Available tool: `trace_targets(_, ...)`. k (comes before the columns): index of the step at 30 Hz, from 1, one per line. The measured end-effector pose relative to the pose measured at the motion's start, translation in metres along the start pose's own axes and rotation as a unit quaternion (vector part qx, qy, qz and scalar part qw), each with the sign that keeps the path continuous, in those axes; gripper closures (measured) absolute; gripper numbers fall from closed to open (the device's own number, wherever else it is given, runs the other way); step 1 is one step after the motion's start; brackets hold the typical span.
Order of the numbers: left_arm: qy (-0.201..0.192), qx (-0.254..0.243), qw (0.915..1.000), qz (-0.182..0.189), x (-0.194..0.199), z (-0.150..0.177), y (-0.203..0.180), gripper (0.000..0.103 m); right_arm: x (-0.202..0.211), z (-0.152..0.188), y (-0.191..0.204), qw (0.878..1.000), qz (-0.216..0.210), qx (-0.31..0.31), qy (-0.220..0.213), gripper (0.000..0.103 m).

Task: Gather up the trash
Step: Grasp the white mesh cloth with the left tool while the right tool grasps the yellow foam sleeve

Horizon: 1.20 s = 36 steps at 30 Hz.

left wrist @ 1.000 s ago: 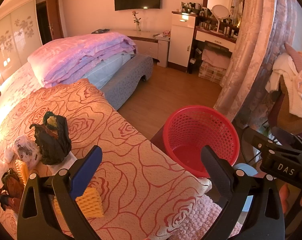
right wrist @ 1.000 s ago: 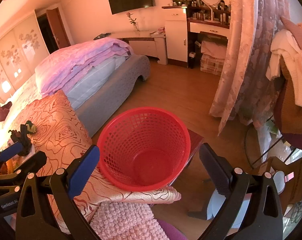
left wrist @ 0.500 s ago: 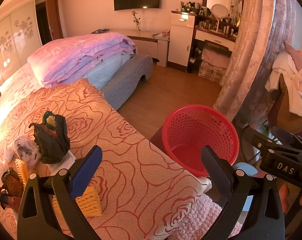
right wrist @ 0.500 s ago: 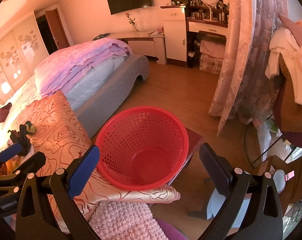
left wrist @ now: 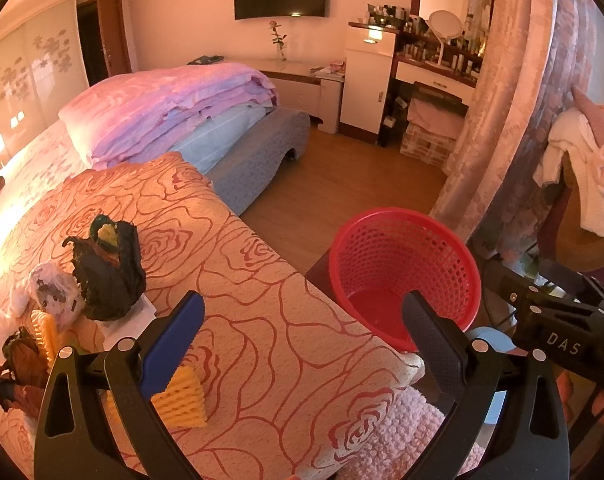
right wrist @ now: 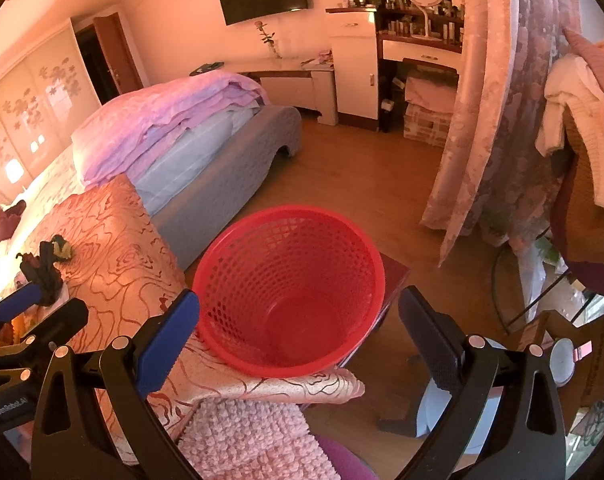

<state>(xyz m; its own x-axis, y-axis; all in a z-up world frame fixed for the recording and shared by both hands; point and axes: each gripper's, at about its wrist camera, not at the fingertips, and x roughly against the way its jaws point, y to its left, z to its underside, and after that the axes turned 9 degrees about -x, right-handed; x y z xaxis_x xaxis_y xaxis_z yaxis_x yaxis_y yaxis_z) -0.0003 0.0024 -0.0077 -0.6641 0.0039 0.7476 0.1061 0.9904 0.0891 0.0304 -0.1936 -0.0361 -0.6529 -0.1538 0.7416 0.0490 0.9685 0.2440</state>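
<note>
A red mesh waste basket [left wrist: 406, 276] [right wrist: 289, 288] stands empty beside the bed's corner. Trash lies on the rose-patterned bedspread [left wrist: 237, 280]: a dark crumpled peel [left wrist: 105, 272], a white crumpled wrapper [left wrist: 55, 296], a yellow foam net [left wrist: 181, 400] and a brown scrap [left wrist: 17, 364]. My left gripper [left wrist: 302, 332] is open and empty above the bedspread, right of the trash. My right gripper [right wrist: 297, 332] is open and empty, just above the basket's near rim. The dark peel also shows in the right wrist view [right wrist: 41, 272].
Folded pink and blue quilts [left wrist: 173, 112] lie on a grey bench [left wrist: 257, 160]. A curtain [right wrist: 498, 120] hangs at the right beside a chair with clothes [right wrist: 582, 120]. A pink fluffy mat [right wrist: 253, 440] lies under my right gripper. Wooden floor [right wrist: 362, 172] lies beyond the basket.
Both views have drifted very slightly. Both grippers stay open and empty, and the trash and basket have not moved.
</note>
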Motion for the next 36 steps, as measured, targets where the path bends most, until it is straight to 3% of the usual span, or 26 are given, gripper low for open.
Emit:
trace_targets(9,-0.011,0.035,0.9992,-0.016,0.014,0.008,0.029,0.008,-0.008,0.006,0.024,0.999,-0.025,0.026,0.011,0.007)
trace_targets(20,-0.021,0.118,0.9906,-0.067,0.049,0.032,0.103,0.008,-0.013,0.018,0.082,0.993,-0.076,0.087,0.028,0.007)
trace_targets(30,-0.033,0.199,0.9681,-0.149,0.101,0.073,0.187,0.008,-0.017,0.032,0.127,0.981,-0.122,0.141,0.049,0.007)
trace_targets(36,-0.03,0.232,0.9535,-0.19,0.127,0.1,0.222,0.008,-0.017,0.049,0.168,0.963,-0.169,0.197,0.071,0.007)
